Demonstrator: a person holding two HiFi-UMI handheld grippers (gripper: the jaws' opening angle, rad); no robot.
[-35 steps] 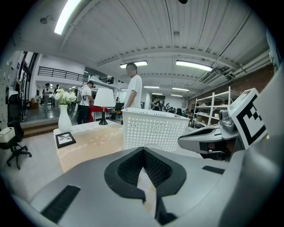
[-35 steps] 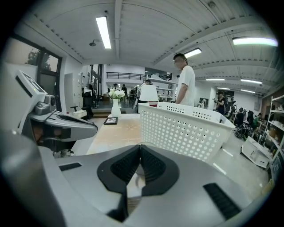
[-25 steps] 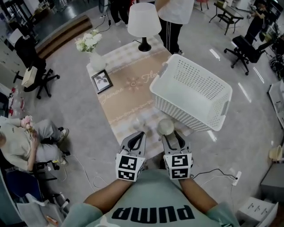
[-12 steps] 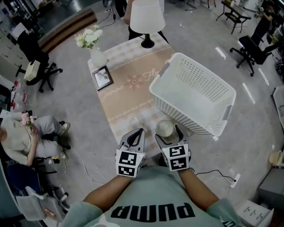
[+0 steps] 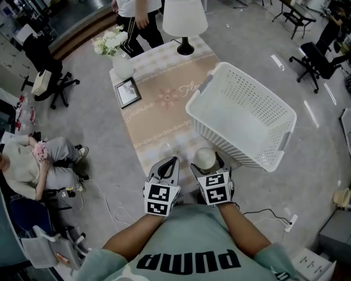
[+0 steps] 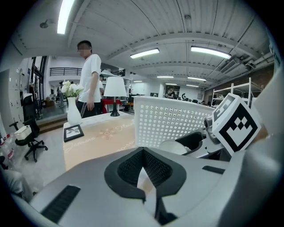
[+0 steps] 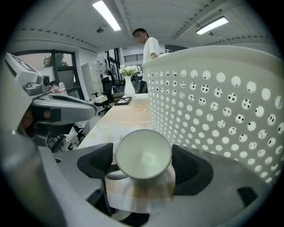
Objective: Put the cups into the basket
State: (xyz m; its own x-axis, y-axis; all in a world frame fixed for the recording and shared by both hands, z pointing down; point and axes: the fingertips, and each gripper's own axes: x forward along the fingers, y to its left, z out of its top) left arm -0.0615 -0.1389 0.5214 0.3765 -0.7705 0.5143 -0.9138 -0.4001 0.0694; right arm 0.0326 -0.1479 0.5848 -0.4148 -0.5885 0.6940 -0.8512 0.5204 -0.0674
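A white cup [image 5: 205,158] stands upright on the beige tablecloth [image 5: 159,110] at the table's near edge, close against the white perforated basket [image 5: 241,112]. My right gripper [image 5: 207,162] straddles the cup. In the right gripper view the cup [image 7: 143,154] sits between the black pads [image 7: 191,170] with a gap on the right side. Those jaws are opening. My left gripper [image 5: 170,163] is beside it on the left, shut with nothing held, its pads [image 6: 153,170] meeting in a V. The basket [image 7: 222,111] fills the right of the right gripper view.
A lamp [image 5: 185,19], a vase of flowers [image 5: 122,66] and a photo frame [image 5: 128,93] stand at the table's far end. One person [image 5: 137,16] stands beyond the table and another [image 5: 33,170] sits at the left. Office chairs [image 5: 52,71] stand around.
The right gripper's jaws have spread wider around the cup. The standing person has walked to the left behind the table. The left gripper has barely moved.
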